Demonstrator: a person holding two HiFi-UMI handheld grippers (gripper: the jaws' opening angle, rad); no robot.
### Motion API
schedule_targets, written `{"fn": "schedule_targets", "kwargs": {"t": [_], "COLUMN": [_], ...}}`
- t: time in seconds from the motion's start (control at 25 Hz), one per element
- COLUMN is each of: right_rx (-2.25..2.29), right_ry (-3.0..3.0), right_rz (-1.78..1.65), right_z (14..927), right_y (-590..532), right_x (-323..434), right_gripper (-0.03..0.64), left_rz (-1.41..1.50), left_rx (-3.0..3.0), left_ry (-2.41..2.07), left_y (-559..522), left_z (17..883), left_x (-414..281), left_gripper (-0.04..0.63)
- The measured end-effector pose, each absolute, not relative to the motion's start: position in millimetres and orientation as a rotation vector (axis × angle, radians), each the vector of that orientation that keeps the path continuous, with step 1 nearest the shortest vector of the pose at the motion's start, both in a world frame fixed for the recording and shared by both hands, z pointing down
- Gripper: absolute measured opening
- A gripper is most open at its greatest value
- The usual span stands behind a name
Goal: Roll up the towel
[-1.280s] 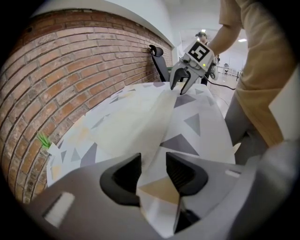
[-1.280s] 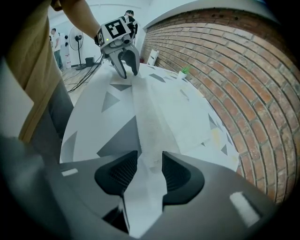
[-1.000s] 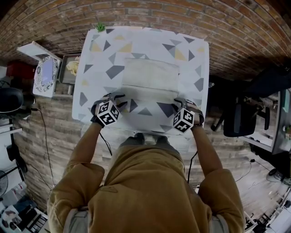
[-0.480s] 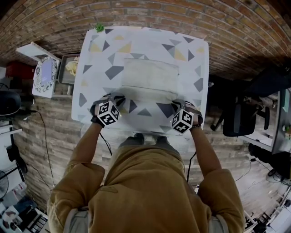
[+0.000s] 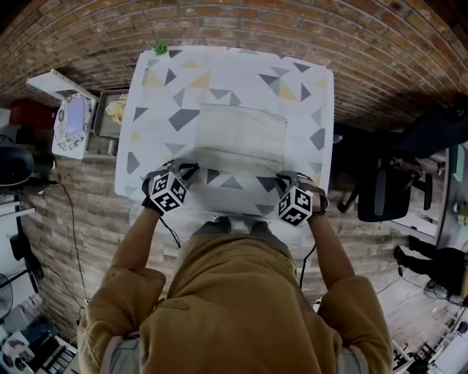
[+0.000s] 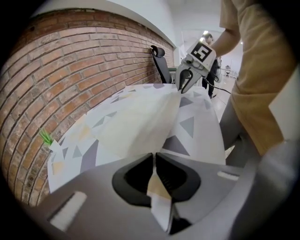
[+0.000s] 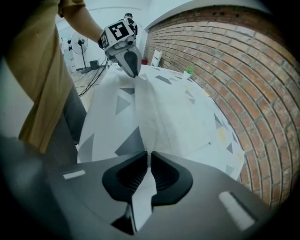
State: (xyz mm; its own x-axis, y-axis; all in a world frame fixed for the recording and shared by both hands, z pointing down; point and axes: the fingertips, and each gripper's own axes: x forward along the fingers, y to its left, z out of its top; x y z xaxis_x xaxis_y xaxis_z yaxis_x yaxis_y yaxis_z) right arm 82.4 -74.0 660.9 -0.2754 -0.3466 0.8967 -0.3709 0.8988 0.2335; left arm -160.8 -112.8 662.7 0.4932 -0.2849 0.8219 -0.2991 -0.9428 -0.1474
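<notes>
The left hand-held gripper [image 6: 154, 164] is clenched on a corner of the towel [image 6: 140, 122]. Pale cloth is pinched between its dark pads and runs back into the throat behind them. The right hand-held gripper [image 7: 149, 164] is clamped the same way on the other near corner of the towel [image 7: 164, 117], with a strip of cloth squeezed in the narrow slit between its jaws. Each gripper view shows the other tool at the top of the frame, nose down on the cloth.

In the head view, the left hand-held gripper [image 5: 190, 169] sits left of centre and the right hand-held gripper [image 5: 282, 178] right of centre. Both are at the near edge of the towel [image 5: 241, 128], with their marker cubes towards the person. The cloth between them is raised off the surface and stretches from one tool to the other. The far part of the towel lies flat in the middle of the frame.

The towel rests on the bench [image 5: 157, 109], which has a white cover printed with grey and yellow triangles. A small green plant [image 5: 161, 45] stands at the bench's upper left corner, against the brick wall [image 5: 241, 22] that runs across the top of the frame. A dark office chair [image 5: 384, 193] stands at the right, well clear of the bench. The person's tan sleeves and body fill the lower half of the frame.
</notes>
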Motion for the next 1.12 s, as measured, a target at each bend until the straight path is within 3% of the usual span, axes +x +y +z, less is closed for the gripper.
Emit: {"fn": "schedule_targets", "kwargs": {"t": [0.44, 0.8, 1.12], "right_rx": [0.484, 0.527, 0.581], "right_ry": [-1.953, -1.96, -1.934], "right_rz": [0.236, 0.446, 0.547], "right_z": [634, 642, 660], "right_y": [-106, -162, -176], "right_x": [90, 97, 100], "right_gripper": [0.028, 0.029, 0.031], "left_rz": [1.389, 1.265, 1.331], "left_rx": [2.619, 2.504, 2.458], "left_ry": [-0.478, -0.477, -0.483], "left_y": [-144, -202, -221], "left_z": [629, 649, 665], "left_x": [-160, -158, -153], "left_gripper": [0.083, 0.083, 0.084]}}
